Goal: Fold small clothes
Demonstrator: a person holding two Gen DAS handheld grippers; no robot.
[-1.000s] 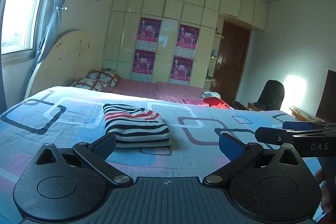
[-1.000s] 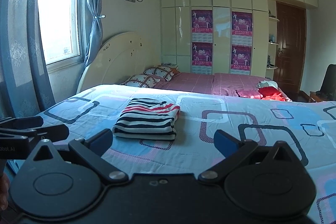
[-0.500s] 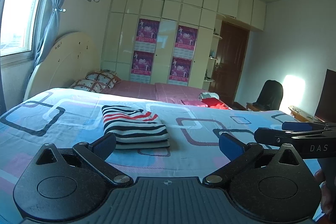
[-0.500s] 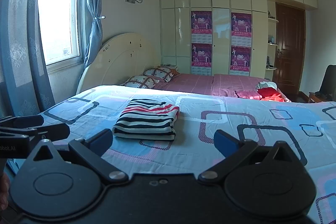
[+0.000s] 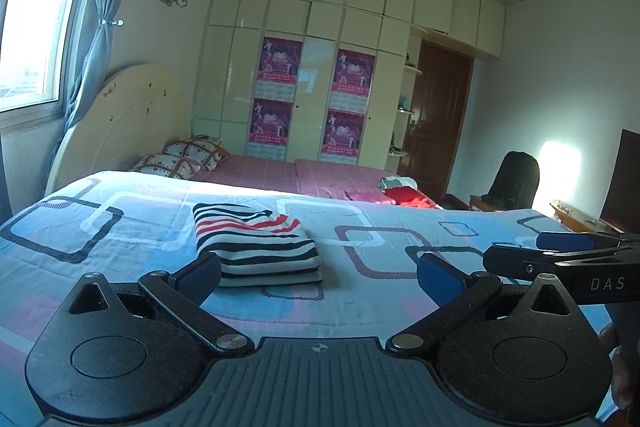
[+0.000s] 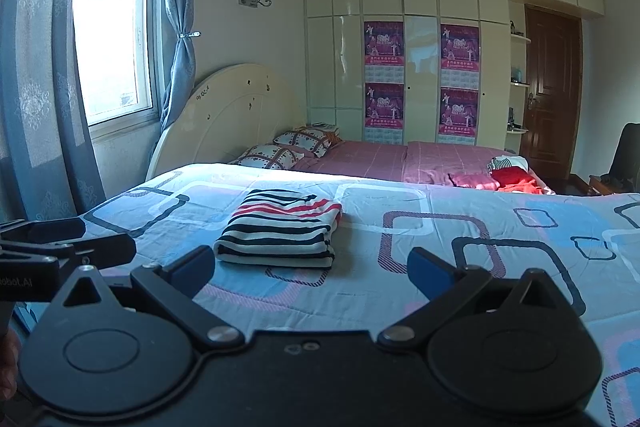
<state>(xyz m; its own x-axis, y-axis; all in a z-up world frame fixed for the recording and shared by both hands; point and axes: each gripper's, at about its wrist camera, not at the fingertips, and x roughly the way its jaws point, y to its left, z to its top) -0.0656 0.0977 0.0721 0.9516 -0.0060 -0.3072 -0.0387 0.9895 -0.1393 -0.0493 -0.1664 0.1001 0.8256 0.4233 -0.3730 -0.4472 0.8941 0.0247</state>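
A striped garment (image 5: 256, 243) in black, white and red lies folded in a neat stack on the blue patterned bedspread (image 5: 400, 291); it also shows in the right wrist view (image 6: 280, 227). My left gripper (image 5: 318, 273) is open and empty, held back from the garment above the bed's near side. My right gripper (image 6: 310, 267) is open and empty, also short of the garment. The right gripper shows side-on in the left wrist view (image 5: 560, 259), and the left gripper's side shows in the right wrist view (image 6: 60, 247).
A pile of red and white clothes (image 6: 512, 175) lies on the far pink bed (image 6: 400, 159). Pillows (image 6: 288, 147) lean by the cream headboard. A window with blue curtains (image 6: 36, 67) is on the left, a wardrobe (image 6: 420, 67), door and black chair (image 5: 516, 179) beyond.
Both grippers have drifted back and up a little, so the folded garment sits slightly lower in view. The garment has not moved and both grippers stay open.
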